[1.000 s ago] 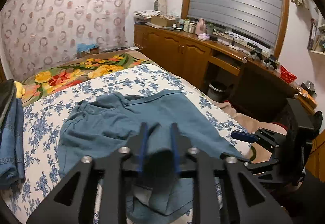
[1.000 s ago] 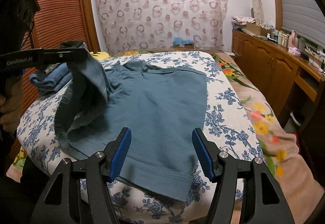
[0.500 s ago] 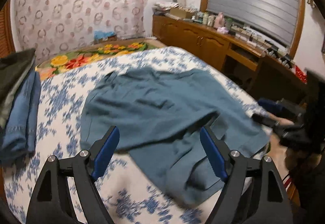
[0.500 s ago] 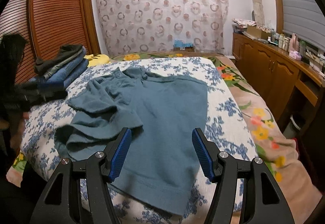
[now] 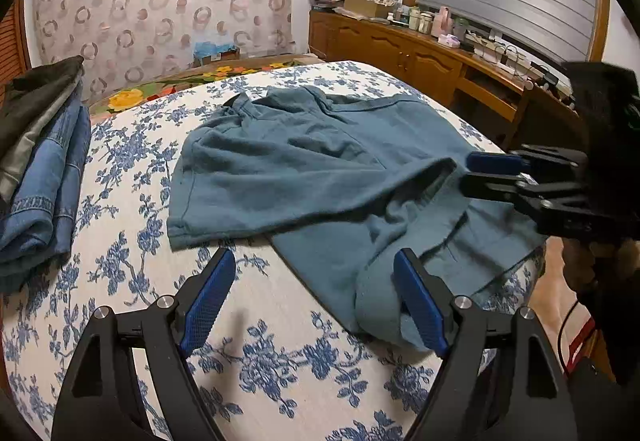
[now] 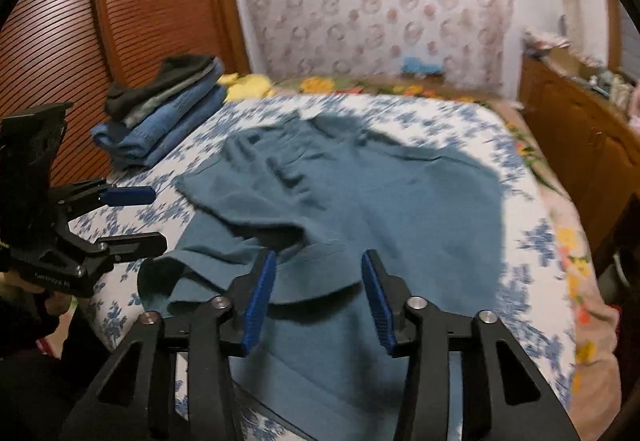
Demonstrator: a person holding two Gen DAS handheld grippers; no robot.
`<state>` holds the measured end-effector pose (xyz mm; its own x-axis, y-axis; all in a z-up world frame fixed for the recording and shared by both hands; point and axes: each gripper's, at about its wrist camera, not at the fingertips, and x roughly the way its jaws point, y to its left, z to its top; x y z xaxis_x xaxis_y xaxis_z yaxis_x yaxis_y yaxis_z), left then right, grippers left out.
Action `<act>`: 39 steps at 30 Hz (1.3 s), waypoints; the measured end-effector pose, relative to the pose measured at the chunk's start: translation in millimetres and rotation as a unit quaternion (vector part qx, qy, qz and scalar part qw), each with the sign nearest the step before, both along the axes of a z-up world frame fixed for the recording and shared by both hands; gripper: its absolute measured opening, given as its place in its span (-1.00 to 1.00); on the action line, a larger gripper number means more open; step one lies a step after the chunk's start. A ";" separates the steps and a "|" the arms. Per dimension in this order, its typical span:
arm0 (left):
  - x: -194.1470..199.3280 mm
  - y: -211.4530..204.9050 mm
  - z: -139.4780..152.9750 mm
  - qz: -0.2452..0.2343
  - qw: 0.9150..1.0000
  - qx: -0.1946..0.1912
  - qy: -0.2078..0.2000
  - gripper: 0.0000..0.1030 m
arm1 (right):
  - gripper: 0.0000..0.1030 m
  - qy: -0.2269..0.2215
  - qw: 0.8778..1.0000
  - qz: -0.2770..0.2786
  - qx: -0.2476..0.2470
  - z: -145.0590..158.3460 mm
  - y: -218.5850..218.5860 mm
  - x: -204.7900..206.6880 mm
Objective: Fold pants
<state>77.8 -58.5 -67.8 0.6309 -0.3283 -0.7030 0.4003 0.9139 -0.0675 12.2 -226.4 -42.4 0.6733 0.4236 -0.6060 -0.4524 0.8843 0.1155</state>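
Note:
Teal pants lie on the blue-flowered bed sheet, one leg dropped in a rumpled fold over the other. My left gripper is open over the near hem, its right finger against a fabric bulge, holding nothing. In the right wrist view the pants spread ahead. My right gripper hovers over the folded leg edge with jaws closing; cloth lies below the pads, which do not press on it. Each gripper shows in the other view: the right gripper at the fold's edge, the left gripper at the bed's left side.
A stack of folded jeans and dark clothes sits on the bed's left side, in front of a slatted wooden wardrobe. A wooden cabinet with bottles runs along the right wall. The bed edge drops off at the right.
My left gripper opened and let go of the raised pant leg, which fell across the other leg, then sank toward the bed. My right gripper swung left over the fold and its jaws narrowed.

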 end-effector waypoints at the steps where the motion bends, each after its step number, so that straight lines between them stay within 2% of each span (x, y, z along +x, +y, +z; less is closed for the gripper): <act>1: -1.7 0.0 -0.1 -0.001 1.000 -0.002 0.000 0.59 | -0.19 0.001 1.000 0.004 -0.005 0.4 1.8 3.5; 5: -9.9 -6.0 0.1 -0.015 1.000 -0.006 0.002 0.59 | -0.34 0.003 1.000 0.008 -0.020 0.2 4.5 14.5; 7: -13.5 -12.8 -2.3 -0.025 1.000 -0.005 0.006 0.59 | -0.52 0.005 1.000 0.010 -0.020 2.0 6.3 18.3; 9: -17.8 -24.3 -6.2 -0.045 0.999 0.005 0.007 0.59 | -0.72 0.011 1.000 0.020 -0.022 2.5 6.9 20.1; 12: -19.6 -35.7 -13.2 -0.055 0.998 0.026 0.009 0.59 | -0.81 0.007 1.000 0.021 -0.022 4.2 11.3 22.6; 16: -16.0 -37.4 -20.3 -0.038 0.998 0.051 0.010 0.59 | -0.84 -0.003 1.000 0.019 -0.001 13.6 8.1 15.6; 22: -22.0 -32.6 -14.4 -0.031 0.997 0.064 -0.007 0.59 | -0.85 -0.038 0.999 -0.002 0.031 35.7 -11.1 -16.1; 28: -38.0 -19.5 12.2 -0.033 0.998 0.035 -0.037 0.59 | -0.85 -0.055 0.998 -0.017 0.030 40.8 -20.7 -42.4; 33: -41.3 -14.9 32.4 -0.027 0.998 0.020 -0.060 0.59 | -0.85 -0.050 0.998 -0.024 0.036 38.1 -26.4 -54.7; 39: -34.7 -12.2 36.7 -0.019 0.998 0.003 -0.062 0.59 | -0.85 -0.045 0.998 -0.030 0.041 33.8 -31.9 -66.8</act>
<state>43.2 -70.7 -31.0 0.7007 -0.3488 -0.6224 0.4389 0.8985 -0.0093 -54.6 -258.3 -8.6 0.7491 0.4265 -0.5069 -0.4109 0.8993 0.1494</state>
